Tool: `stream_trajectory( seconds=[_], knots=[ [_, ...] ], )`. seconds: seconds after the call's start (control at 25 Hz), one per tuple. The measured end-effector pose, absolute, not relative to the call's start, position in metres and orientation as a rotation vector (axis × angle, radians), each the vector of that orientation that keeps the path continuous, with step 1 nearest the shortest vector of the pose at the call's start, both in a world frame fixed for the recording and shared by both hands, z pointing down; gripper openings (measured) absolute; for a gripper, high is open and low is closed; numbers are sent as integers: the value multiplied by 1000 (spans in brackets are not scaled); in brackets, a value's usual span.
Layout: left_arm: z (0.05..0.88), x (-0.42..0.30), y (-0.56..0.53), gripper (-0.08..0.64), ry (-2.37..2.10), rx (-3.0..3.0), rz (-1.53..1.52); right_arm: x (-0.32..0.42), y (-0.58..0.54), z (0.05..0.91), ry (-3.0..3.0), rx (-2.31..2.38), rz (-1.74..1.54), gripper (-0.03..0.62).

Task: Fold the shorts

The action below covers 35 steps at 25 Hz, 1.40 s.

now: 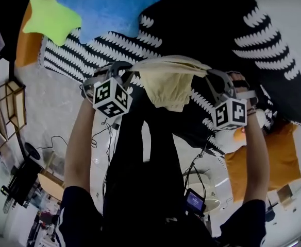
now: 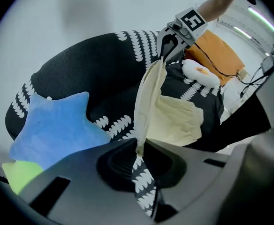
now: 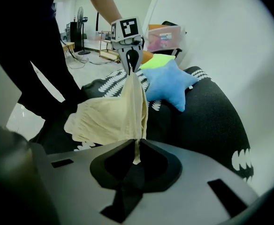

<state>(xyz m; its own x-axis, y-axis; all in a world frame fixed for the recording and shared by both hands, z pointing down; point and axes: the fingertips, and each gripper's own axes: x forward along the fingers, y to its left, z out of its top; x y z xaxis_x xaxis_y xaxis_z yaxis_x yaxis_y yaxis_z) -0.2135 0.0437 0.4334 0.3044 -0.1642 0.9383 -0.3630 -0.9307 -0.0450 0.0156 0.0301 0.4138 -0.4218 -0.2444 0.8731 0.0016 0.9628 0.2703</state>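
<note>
The cream shorts hang in the air, pulled taut along one edge between my two grippers, with the rest sagging below. My left gripper is shut on one end of that edge, and in the left gripper view the cloth runs straight out of the closed jaws. My right gripper is shut on the other end; in the right gripper view the shorts come out of its closed jaws. Each gripper view shows the opposite gripper pinching the far end.
Below the shorts lies a big black cushion with white leaf-like stripes. A blue star pillow and a green one rest on its far side. An orange cushion, cables and small furniture are on the floor near the person's legs.
</note>
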Motion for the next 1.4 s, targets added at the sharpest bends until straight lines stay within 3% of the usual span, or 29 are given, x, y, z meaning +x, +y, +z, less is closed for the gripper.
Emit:
stream_trajectory(
  seconds=[0.32, 0.8, 1.04, 1.12, 1.2, 1.24, 1.28, 1.36, 1.4],
  knots=[
    [425, -202, 154, 38, -239, 2441, 1724, 24, 137, 419, -1960, 63, -260, 51],
    [496, -188, 237, 40, 1, 2412, 1799, 39, 236, 501, -1837, -101, -410, 51],
    [544, -195, 244, 43, -89, 2248, 1712, 44, 260, 557, -1785, -169, -375, 35],
    [539, -189, 248, 72, -149, 2194, 1672, 55, 273, 551, -1767, -167, -348, 29],
    [529, -182, 261, 199, -178, 2122, 1608, 65, 287, 542, -1750, -142, -308, 26],
    [526, -178, 269, 226, -181, 2087, 1573, 68, 293, 540, -1751, -117, -272, 26],
    [525, -176, 276, 240, -176, 2057, 1546, 69, 298, 540, -1759, -87, -219, 44],
    [525, -175, 289, 268, -144, 2011, 1527, 66, 301, 540, -1779, -29, -101, 178],
    [525, -176, 293, 283, -131, 1994, 1526, 63, 297, 538, -1791, 0, -57, 204]
  ],
)
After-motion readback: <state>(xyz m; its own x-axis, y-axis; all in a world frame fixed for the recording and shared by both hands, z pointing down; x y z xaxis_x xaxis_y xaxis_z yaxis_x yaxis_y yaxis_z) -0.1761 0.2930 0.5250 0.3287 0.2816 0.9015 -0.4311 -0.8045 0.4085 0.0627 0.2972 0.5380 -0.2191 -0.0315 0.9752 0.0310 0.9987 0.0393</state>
